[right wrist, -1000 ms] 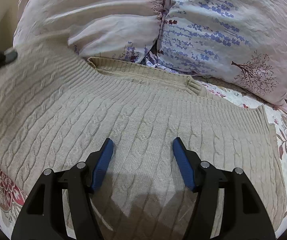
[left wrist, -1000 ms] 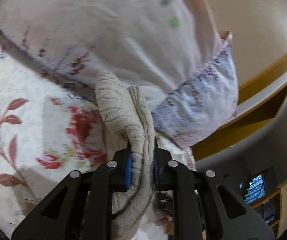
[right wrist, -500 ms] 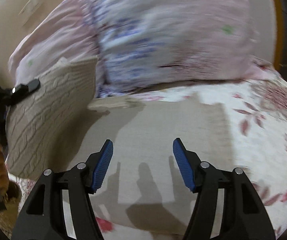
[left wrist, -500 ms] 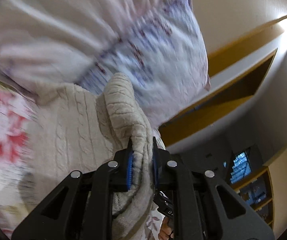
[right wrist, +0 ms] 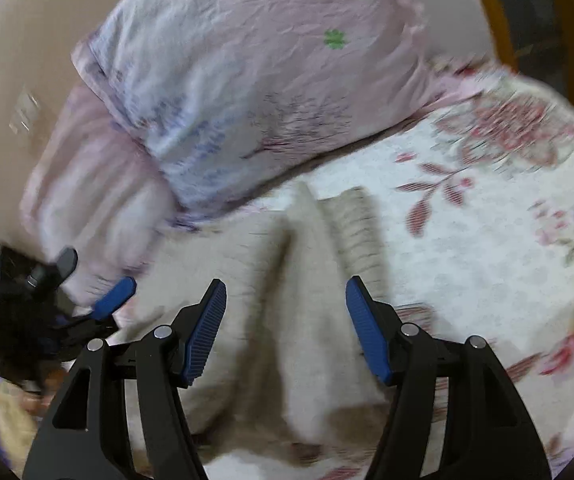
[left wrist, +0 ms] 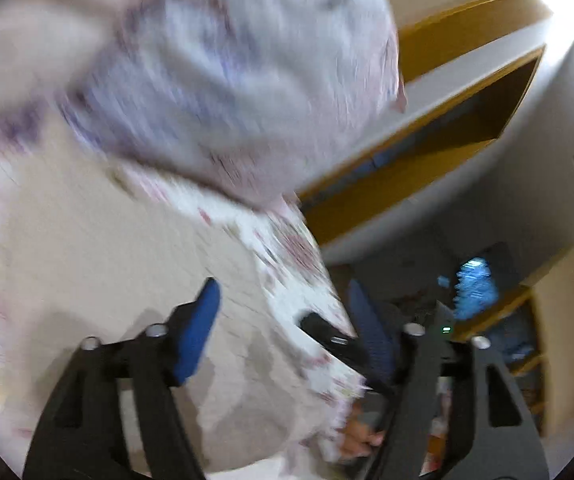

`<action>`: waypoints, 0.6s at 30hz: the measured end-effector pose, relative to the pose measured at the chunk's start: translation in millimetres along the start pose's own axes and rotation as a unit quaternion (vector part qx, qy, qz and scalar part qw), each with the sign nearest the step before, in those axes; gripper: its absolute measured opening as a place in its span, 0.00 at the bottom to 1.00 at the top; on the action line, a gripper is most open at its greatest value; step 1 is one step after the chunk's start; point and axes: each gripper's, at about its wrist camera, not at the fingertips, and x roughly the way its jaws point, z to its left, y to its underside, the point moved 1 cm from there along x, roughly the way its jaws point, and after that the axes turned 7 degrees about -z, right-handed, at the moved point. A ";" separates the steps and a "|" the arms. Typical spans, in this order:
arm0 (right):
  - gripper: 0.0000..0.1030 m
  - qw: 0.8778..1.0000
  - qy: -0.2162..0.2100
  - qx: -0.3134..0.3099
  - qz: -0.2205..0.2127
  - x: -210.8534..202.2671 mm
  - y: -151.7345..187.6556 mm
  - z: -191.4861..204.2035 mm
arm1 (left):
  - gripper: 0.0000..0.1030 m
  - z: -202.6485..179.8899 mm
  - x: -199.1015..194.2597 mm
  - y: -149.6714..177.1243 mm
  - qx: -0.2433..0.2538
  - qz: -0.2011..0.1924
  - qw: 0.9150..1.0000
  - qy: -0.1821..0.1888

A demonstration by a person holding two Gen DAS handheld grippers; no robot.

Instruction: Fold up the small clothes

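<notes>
Judging from how the beige knitted sweater (right wrist: 303, 280) lies now, I think one fold is made and the work is about in the middle. The sweater rests on the bed (right wrist: 487, 216), on the flowered sheet, just below the pillows (right wrist: 255, 92) near the head edge of the bed. In the right wrist view one part of it lies doubled over the rest, with a thick ridge running up the middle and a ribbed hem showing beside it.

My left gripper (left wrist: 283, 328) has just been opening its jaws; they now stand apart and no cloth is between them, so the sweater is released from this side. The left wrist view is very blurred, but the beige knit is seen spread on the bed under and to the left of this gripper. My right gripper (right wrist: 287, 320) is also released: its blue pads stand wide above the folded ridge and do not press on it. It holds nothing.

What is left, as far as I can judge: the fold looks loose and uneven, so it needs smoothing, and probably one more fold to make a compact packet. Whether other clothes wait nearby I cannot tell.
</notes>
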 end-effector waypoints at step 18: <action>0.47 0.979 -0.087 0.113 0.145 87.2 8.3 0.5 | 0.66 81.3 -17.9 22.2 -0.005 0.050 0.985 -0.165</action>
